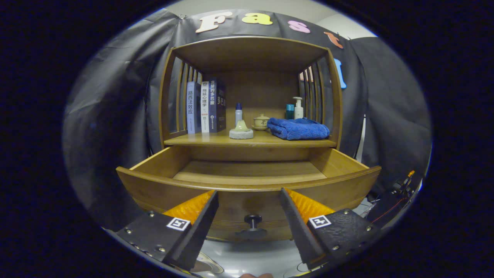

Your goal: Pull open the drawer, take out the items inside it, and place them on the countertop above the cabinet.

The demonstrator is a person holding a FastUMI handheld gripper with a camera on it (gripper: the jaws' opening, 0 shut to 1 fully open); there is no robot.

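A: The wooden cabinet with slatted sides (251,50) is standing against the far wall, and its wide wooden drawer (247,184) is sitting pulled out toward us. Is anything showing inside?

B: Only bare boards on the far part of the floor; the drawer's front wall is hiding the near part, so I cannot tell what is lying there.

A: And the gripper (249,210)?

B: Its fingers are hanging wide apart, holding nothing, either side of the small dark round knob (252,221).

A: The risk?

B: Reaching in blind, I'm thinking, and clipping that front wall. On the countertop, the folded blue towel (298,128) on the right and the pale stone incense holder (241,131) at the middle are crowding the landing spots.
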